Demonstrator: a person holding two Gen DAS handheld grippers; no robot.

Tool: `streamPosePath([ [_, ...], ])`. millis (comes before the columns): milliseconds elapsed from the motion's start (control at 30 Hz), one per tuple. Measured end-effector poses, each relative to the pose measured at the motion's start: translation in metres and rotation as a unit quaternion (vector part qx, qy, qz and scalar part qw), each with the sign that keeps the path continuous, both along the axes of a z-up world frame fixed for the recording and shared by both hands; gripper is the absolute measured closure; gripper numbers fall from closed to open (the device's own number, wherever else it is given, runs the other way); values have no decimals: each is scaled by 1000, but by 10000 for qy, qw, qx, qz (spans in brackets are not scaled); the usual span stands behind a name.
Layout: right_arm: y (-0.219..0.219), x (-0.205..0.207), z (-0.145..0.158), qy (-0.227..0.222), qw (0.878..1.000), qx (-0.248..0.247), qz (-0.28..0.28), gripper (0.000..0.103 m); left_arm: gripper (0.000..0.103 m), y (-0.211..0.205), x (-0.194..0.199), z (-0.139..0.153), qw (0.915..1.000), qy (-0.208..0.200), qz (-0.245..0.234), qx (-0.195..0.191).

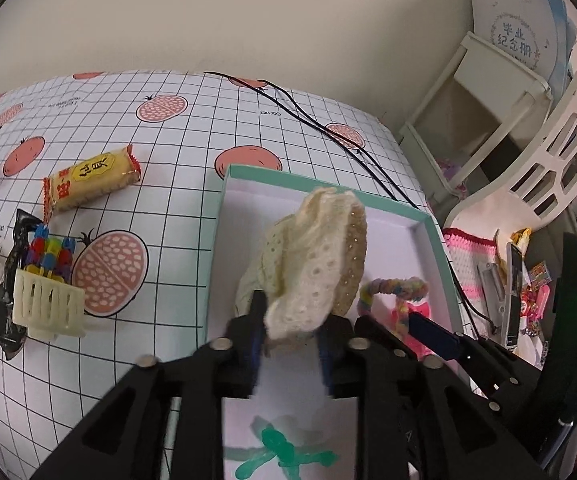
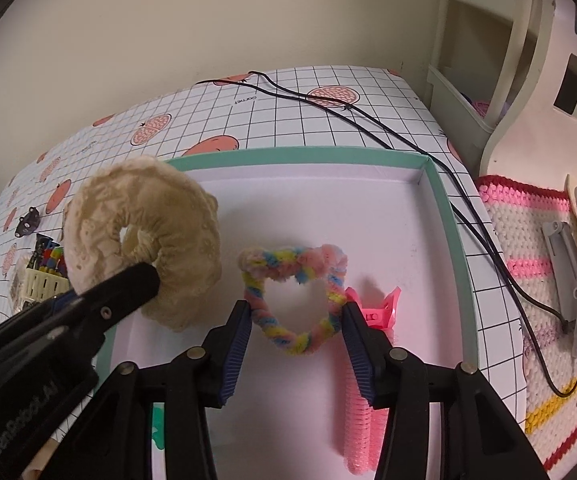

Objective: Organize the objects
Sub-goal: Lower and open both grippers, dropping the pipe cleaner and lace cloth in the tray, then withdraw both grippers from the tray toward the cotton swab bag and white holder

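**Over the Teal-Rimmed Box: Two Soft Items in the Grippers**

On the checked tablecloth (image 1: 192, 168) at far left lay a wrapped cracker packet (image 1: 90, 182) and a small cream basket of coloured pegs (image 1: 48, 304), both well apart from the box (image 2: 444, 216).

Item 1: cream lace scrunchie (image 1: 312, 256). It was held over the left part of the box, clamped at its lower edge by the left gripper (image 1: 292, 344). Judged light, soft and floppy; it would sag from any pinch, so a hold on the gathered band seemed best.

Item 2: pastel chenille heart (image 2: 292, 296). It sat between the fingers of the right gripper (image 2: 296, 340), which touched its sides, closed on it. Judged light and bendable; a hard squeeze could deform it.

Item 3: pink hair roller (image 2: 364, 420), lying in the box just right of the heart.

Open white floor remained toward the back wall of the box; black cables (image 2: 468, 216) crossed its right rim, a snag risk.
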State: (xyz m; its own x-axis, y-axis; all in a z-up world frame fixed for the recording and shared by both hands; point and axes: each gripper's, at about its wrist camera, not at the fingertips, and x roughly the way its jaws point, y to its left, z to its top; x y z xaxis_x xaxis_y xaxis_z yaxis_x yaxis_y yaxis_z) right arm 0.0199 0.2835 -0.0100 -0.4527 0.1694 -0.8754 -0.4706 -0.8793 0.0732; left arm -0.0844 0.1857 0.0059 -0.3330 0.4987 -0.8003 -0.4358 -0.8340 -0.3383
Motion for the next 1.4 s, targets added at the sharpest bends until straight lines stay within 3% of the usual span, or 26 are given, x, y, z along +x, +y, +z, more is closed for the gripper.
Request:
streamPosePath([
  [133, 0, 0, 1, 2, 10000, -14, 0, 49, 59, -3, 1, 3, 10000, -10, -1, 69],
  [500, -4, 3, 13, 120, 9998, 137, 48, 43, 58, -19, 5, 21, 9996, -5, 67, 272],
  [567, -5, 4, 17, 171, 9997, 153, 36, 43, 57, -24, 6, 25, 9997, 74, 104, 220],
  [667, -7, 5, 21, 229, 9996, 158, 33, 43, 45, -32, 5, 28, 9995, 176, 214, 159],
  [967, -11, 3, 19, 213, 9995, 218, 56, 40, 41, -50, -10, 15, 9974, 22, 686, -227],
  [1100, -11, 3, 20, 246, 9994, 246, 24, 37, 27, -56, -12, 11, 9961, -6, 832, -307],
  [1400, -11, 3, 18, 223, 9995, 217, 28, 36, 20, -58, -13, 8, 9945, 73, 898, -534],
])
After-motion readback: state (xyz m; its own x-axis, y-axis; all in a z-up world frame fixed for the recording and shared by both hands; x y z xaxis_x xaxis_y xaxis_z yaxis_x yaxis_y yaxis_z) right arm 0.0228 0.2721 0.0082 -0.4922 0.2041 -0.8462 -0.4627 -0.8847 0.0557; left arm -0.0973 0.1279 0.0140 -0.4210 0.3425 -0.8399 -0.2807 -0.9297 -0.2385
